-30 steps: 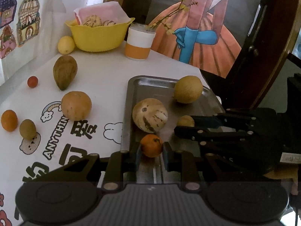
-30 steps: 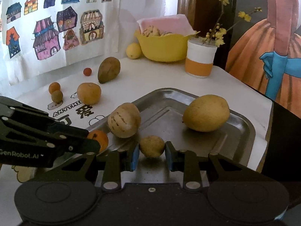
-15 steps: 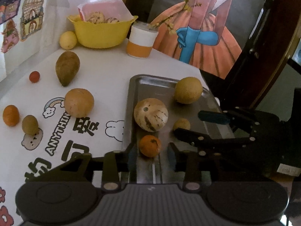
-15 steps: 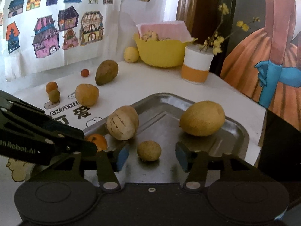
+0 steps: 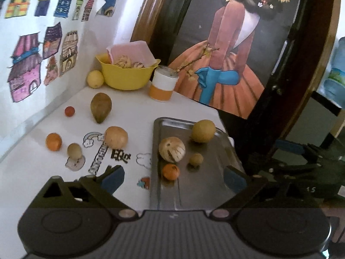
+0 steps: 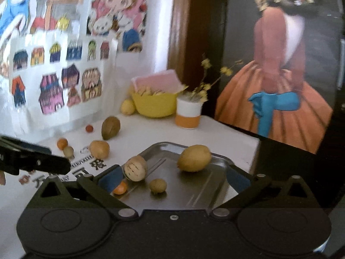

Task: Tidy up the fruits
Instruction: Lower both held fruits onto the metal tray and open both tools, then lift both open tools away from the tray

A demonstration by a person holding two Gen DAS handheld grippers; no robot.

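Tray (image 5: 215, 185): a metal tray is seen at the near right corner of the bench (image 5: 133, 112); four fruits are carried on it.
Orange (image 5: 171, 172): set on the tray's near left part, just in front of the melon, touched by no tool.
Melon (image 5: 171, 149): a striped, pale round fruit, set near the tray's left rim.
Small fruit (image 5: 196, 159): a brownish ball, placed just right of the melon and apart from the orange.
Big fruit (image 5: 203, 131): yellow-green, set toward the tray's far side.
Left tool (image 5: 173, 179): held above the tray's near edge, its blue-padded fingers spread wide apart; nothing is gripped.
Right tool (image 6: 172, 178): also held over the tray's near edge, fingers wide apart, nothing gripped; the orange is partly hidden behind its left pad in the right wrist view.
Loose fruits: left on the bench beside the tray are a tan round one (image 5: 116, 137), a pointed brown-green one (image 5: 101, 107), a second orange (image 5: 53, 141), a small green-brown one (image 5: 74, 150) and a tiny red one (image 5: 69, 111).
Bowl (image 5: 127, 75): yellow, at the far end of the bench, with striped fruits and pink paper inside; a lemon (image 5: 95, 79) is seen just beside it.
Cup (image 5: 163, 83): white and orange, placed right of the bowl, with a flowering twig in it.
Wall: covered with house drawings.
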